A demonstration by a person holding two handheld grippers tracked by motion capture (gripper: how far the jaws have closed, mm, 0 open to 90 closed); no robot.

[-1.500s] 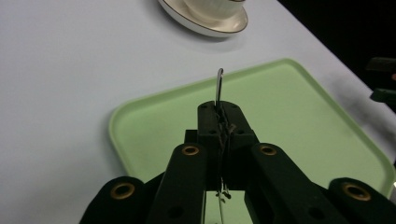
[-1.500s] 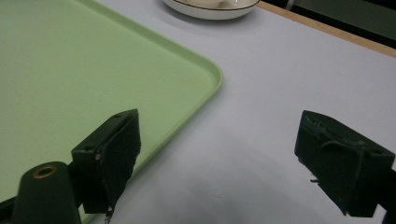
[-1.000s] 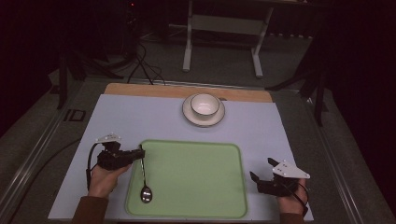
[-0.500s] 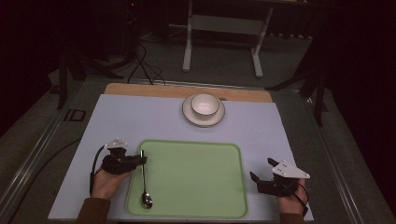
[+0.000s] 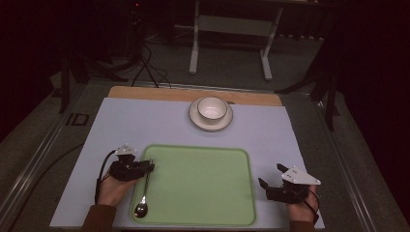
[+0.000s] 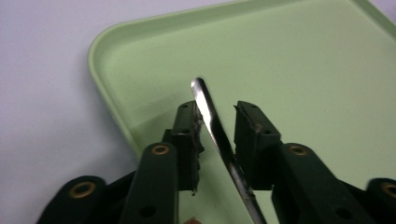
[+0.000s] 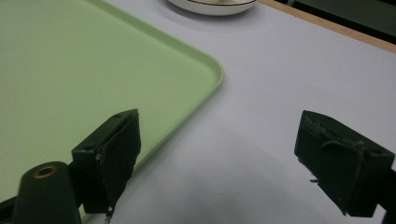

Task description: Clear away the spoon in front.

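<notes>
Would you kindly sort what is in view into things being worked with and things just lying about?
In hand:
- spoon, between the jaws of the left gripper, which stand apart
- green tray, under the spoon

Lying about:
- bowl on its saucer, far side
- right gripper, open, idle beside the tray

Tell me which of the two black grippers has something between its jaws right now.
The left gripper: the metal spoon's handle runs between its partly open jaws over the green tray. The right gripper stands wide open over the bare white tabletop.
</notes>
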